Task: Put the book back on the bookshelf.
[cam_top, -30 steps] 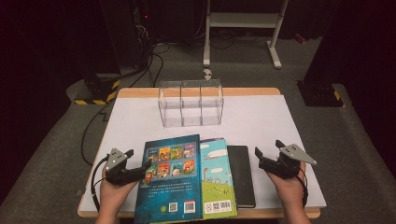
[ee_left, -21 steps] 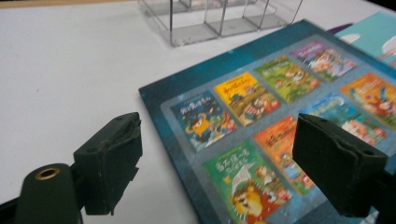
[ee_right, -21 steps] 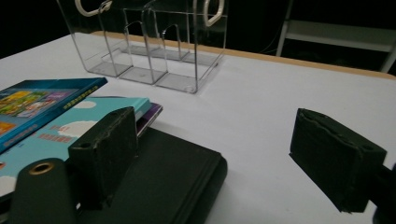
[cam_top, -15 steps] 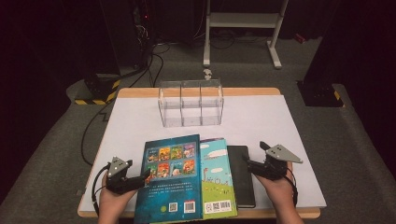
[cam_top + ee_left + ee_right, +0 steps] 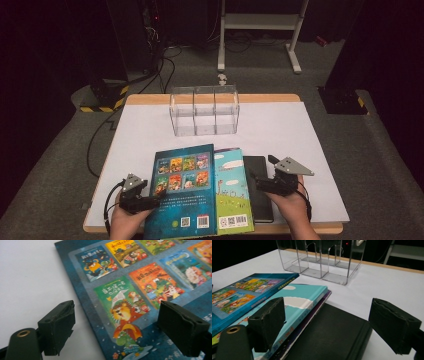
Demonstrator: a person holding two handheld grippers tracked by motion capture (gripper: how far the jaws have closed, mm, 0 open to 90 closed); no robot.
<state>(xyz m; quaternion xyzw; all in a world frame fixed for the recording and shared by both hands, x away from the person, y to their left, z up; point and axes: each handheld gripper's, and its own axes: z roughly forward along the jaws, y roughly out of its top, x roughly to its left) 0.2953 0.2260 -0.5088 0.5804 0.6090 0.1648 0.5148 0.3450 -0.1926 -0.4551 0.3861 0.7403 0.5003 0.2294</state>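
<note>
On white tabletop (image 5: 310,130) | glossy flat books (image 5: 186,187) | both grippers' fingers open, empty

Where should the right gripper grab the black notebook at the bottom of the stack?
Probably its free right long edge. The black notebook lies flat with the light-blue book overlapping its left side, so only the right edge and near corner are exposed. Come in low from the right with the right gripper, its jaws already open, one jaw slipping under the edge, one above.
</note>
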